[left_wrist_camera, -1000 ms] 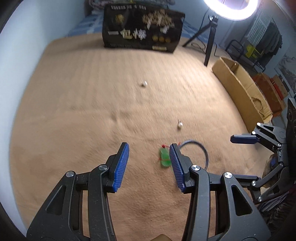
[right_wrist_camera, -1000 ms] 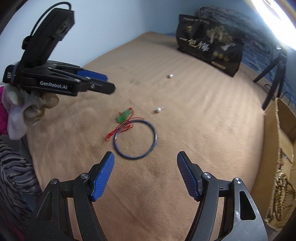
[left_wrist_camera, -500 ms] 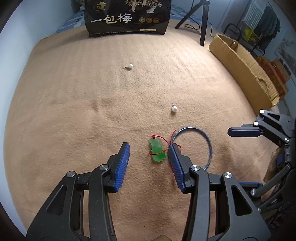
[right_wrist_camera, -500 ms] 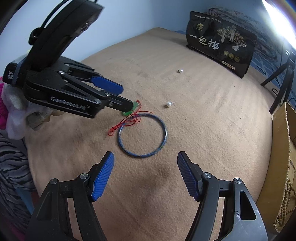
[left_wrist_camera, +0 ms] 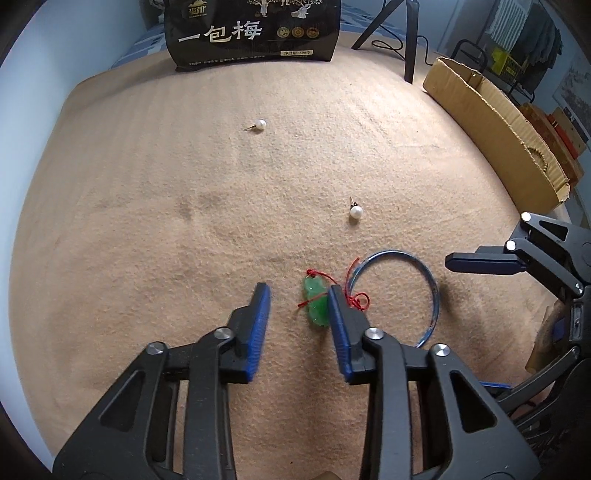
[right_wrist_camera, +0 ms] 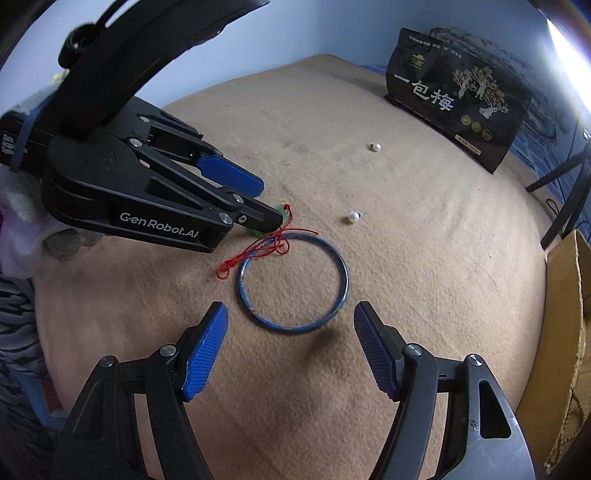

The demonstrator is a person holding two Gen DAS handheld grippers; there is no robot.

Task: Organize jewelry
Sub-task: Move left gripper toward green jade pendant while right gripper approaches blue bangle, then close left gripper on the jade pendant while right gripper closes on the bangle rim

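Low over the tan blanket (left_wrist_camera: pixel 155 229), the left gripper (left_wrist_camera: pixel 299 295) hangs with its jaws moderately apart around a green jade pendant (left_wrist_camera: pixel 316 304); the pendant sits off-centre, right against the right-hand pad, with a clear gap to the left one. Its red cord (right_wrist_camera: pixel 258 251) trails toward 4 o'clock in the left wrist view and lies tangled over the near rim of a blue bangle (right_wrist_camera: pixel 295 280). The right gripper (right_wrist_camera: pixel 291 347) hovers with jaws spread wide, the bangle just ahead of them at 12 o'clock and nothing between the pads.

Two pearl stud earrings lie loose: the nearer earring (left_wrist_camera: pixel 355 211) at about 1 o'clock from the left gripper, the farther earring (left_wrist_camera: pixel 260 124) well beyond at 11 o'clock, toward a black printed bag (left_wrist_camera: pixel 255 31). A cardboard box (left_wrist_camera: pixel 495 122) stands along the blanket's edge at 2 o'clock, with wooden beads visible inside.

My worry is the cord. If the left jaws close and lift, the cord crossing the bangle may drag or flip it, perhaps knocking the nearer pearl. Because the pendant is off-centre, closing may also push it sideways or pinch only its edge, letting the smooth stone squirt out. The soft pile could let a pad tip snag the blanket. The two grippers work close together, so a collision seems possible.
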